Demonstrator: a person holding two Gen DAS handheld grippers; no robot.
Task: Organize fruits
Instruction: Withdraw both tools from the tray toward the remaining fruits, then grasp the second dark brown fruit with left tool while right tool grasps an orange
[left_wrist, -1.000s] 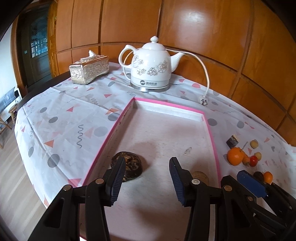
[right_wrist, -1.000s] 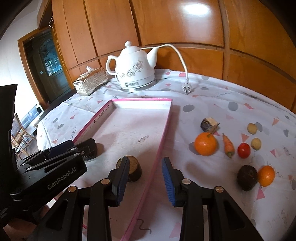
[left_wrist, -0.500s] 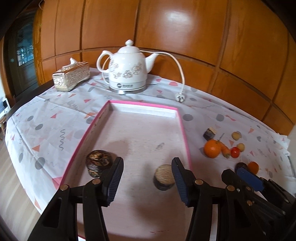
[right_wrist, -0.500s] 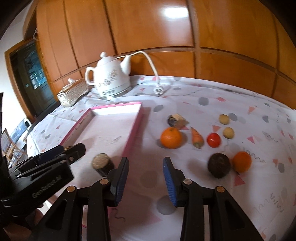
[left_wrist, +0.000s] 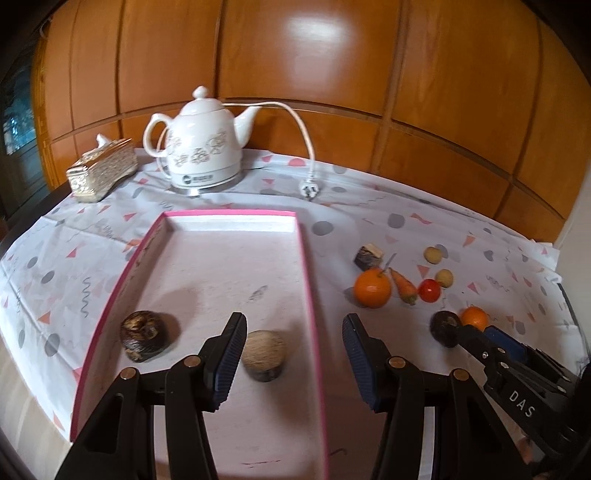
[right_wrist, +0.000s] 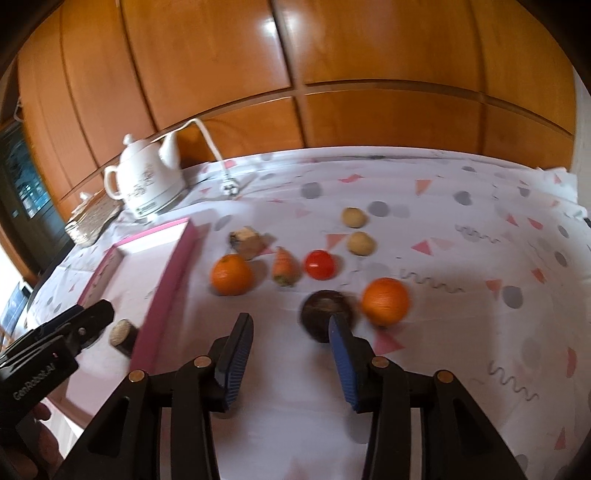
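A pink-rimmed tray holds a dark wrinkled fruit and a tan-topped round piece. My left gripper hovers open over the tray's near right part, the tan piece just beyond its left finger. Loose on the cloth to the right lie a large orange, a carrot, a tomato, a smaller orange, a dark round fruit, two tan balls and a brown chunk. My right gripper has its jaws opening with nothing between them; the dark fruit sits just past its right fingertip.
A white kettle with cord and plug stands behind the tray, with a gilt tissue box to its left. Wood panelling backs the table. The tablecloth drops off at the left edge.
Both grippers have moved right. The right one went from the tray's rim to the loose fruit and its jaws widened. The left one now faces the tan piece.
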